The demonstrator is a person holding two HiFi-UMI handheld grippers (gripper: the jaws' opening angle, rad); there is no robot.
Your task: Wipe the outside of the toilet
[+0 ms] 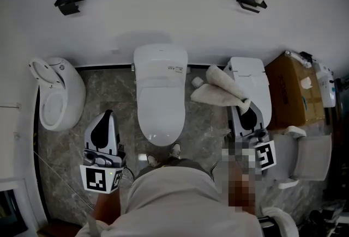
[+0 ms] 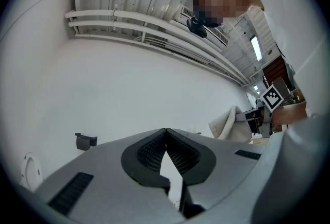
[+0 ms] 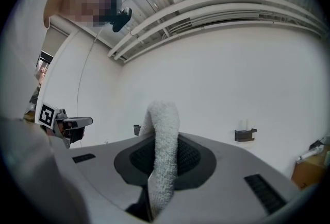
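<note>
Closest to the lens, at the bottom centre of the head view, is the person's torso (image 1: 180, 203) in a pale shirt, with shoes just below the toilet (image 1: 160, 94). That toilet stands in the middle of the frame against the white wall (image 1: 174, 12), on a grey marbled floor (image 1: 109, 89). It is glossy white with its lid down and a small printed label near the top right. The left gripper (image 1: 108, 116), at lower left, points up-frame beside the toilet, its jaws pressed together with nothing between them. The right gripper (image 1: 245, 106), at right, is clamped on a cream towel (image 1: 218, 89), which drapes toward the upper left, between the middle toilet and a second toilet (image 1: 252, 72). An open white bowl (image 1: 54, 94) sits at far left.
</note>
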